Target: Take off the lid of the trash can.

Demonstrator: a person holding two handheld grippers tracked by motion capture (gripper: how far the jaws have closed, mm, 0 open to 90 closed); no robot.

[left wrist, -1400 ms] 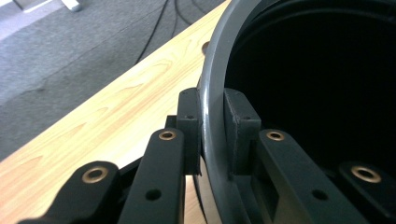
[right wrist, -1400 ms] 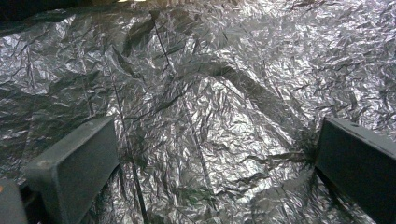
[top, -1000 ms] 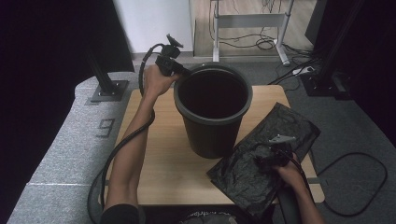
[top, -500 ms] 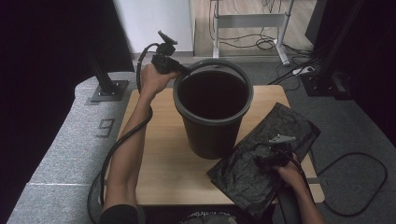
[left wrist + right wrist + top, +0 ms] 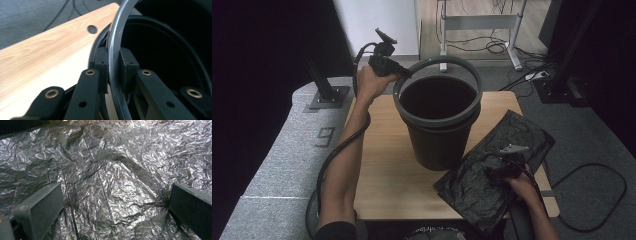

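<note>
A pale wooden table (image 5: 387, 175) sits on a grey carpeted floor (image 5: 277, 165), with black curtains at 9 and 3 o'clock and a white wall with a metal stand (image 5: 479, 30) at 12 o'clock. Loose cables (image 5: 532, 75) trail over the floor at 1 o'clock.

At 10 o'clock the left forearm stretches up the table's left edge, and the left gripper (image 5: 404, 75) points toward 3 o'clock at the bin's near-left rim. In the left gripper view its jaws are clamped together on the thin grey ring (image 5: 113, 62), one pad on each side of it. The ring (image 5: 438, 90) lies tilted over the mouth of the black bin (image 5: 439, 140), raised at the far side. The bin stands upright at the table's centre.

At 5 o'clock a crumpled black bag (image 5: 497, 165) lies flat on the table's right corner, just beside the bin's base and overhanging the near edge. The right gripper (image 5: 492, 170) rests over it, hand entering from 6 o'clock. In the right gripper view the jaws stand wide apart above the bag (image 5: 110, 182), gripping nothing.

Bare wood lies open at 7 o'clock, between the left arm and the bin.
</note>
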